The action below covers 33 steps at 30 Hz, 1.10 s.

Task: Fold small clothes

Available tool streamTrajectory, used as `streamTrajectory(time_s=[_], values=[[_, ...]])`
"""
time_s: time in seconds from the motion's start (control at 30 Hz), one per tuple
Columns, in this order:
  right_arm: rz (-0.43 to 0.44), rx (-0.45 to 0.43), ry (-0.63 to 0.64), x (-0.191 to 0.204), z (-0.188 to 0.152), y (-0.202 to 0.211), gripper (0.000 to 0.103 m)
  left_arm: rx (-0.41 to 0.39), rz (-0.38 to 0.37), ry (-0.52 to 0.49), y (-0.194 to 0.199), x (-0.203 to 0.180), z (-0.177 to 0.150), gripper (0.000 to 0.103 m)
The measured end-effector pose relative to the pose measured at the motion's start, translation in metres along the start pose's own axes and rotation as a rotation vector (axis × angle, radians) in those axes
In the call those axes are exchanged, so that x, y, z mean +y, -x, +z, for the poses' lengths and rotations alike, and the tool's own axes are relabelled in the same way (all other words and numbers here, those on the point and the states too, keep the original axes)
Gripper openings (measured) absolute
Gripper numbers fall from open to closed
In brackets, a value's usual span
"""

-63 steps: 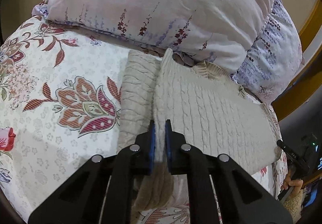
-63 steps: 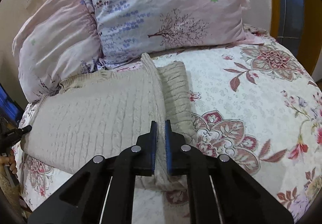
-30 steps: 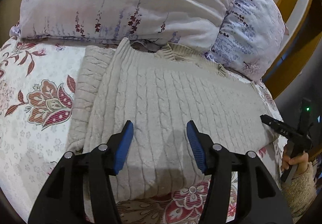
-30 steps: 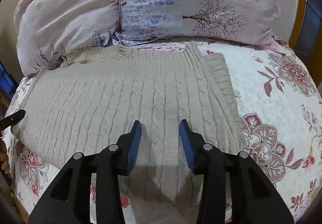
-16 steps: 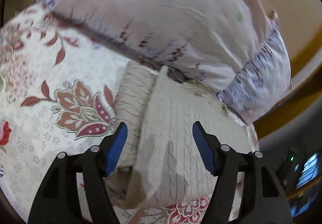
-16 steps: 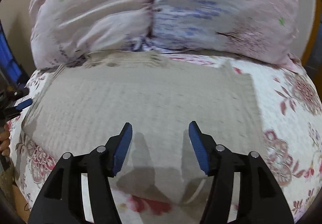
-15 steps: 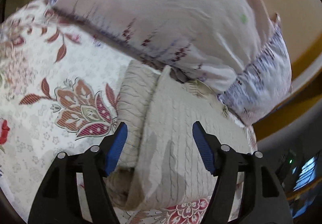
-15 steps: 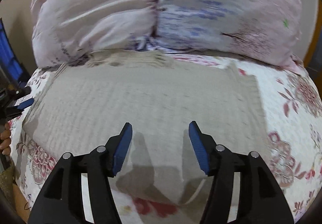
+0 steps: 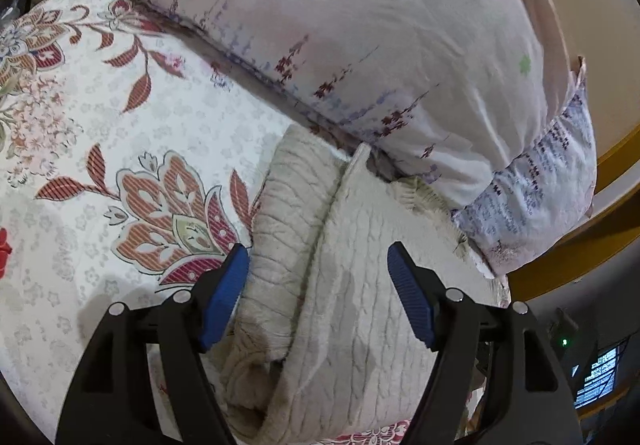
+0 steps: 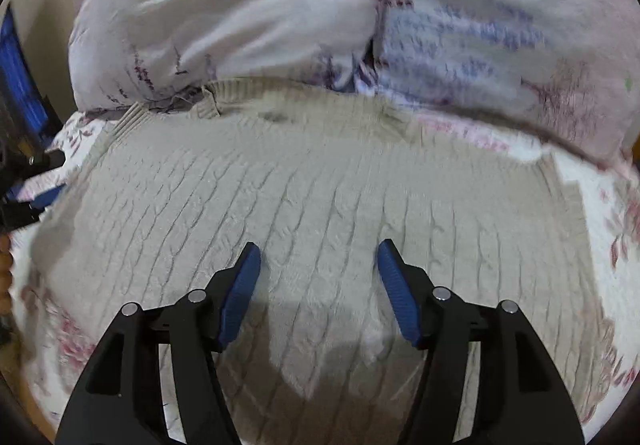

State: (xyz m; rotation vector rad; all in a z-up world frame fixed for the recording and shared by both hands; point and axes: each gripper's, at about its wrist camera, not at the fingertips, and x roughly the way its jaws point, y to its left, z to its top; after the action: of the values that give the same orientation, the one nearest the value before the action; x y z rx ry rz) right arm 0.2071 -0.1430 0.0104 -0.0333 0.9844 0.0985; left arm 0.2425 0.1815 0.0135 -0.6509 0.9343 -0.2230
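Sweater lies flat on bed before you, collar end touching pillows behind it. Your left tongs hover over folded sleeve edge, bare bedsheet to their left. Your right tongs hover above sweater's middle, pillows side by side beyond.

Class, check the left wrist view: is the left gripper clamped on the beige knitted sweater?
No, the left gripper is wide open, its blue pads apart above the sweater, gripping nothing.
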Motion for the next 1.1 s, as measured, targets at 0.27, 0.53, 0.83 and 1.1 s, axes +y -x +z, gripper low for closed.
streamTrajectory(time_s=[0.27, 0.53, 0.83, 1.1], values=[[-0.002, -0.006, 0.028, 0.0, -0.002, 0.0, 0.064, 0.002, -0.004, 0.031, -0.01, 0.004, 0.003, 0.072], [0.0, -0.013, 0.029, 0.0, -0.003, -0.001, 0.064, 0.026, -0.057, 0.052, -0.018, 0.002, 0.004, 0.066], [0.003, -0.017, 0.033, -0.001, -0.004, -0.001, 0.064, 0.083, -0.106, 0.095, -0.024, 0.004, 0.001, 0.043], [0.006, -0.014, 0.037, 0.0, -0.004, -0.001, 0.064, 0.086, -0.15, 0.063, -0.019, -0.019, 0.004, 0.02]])
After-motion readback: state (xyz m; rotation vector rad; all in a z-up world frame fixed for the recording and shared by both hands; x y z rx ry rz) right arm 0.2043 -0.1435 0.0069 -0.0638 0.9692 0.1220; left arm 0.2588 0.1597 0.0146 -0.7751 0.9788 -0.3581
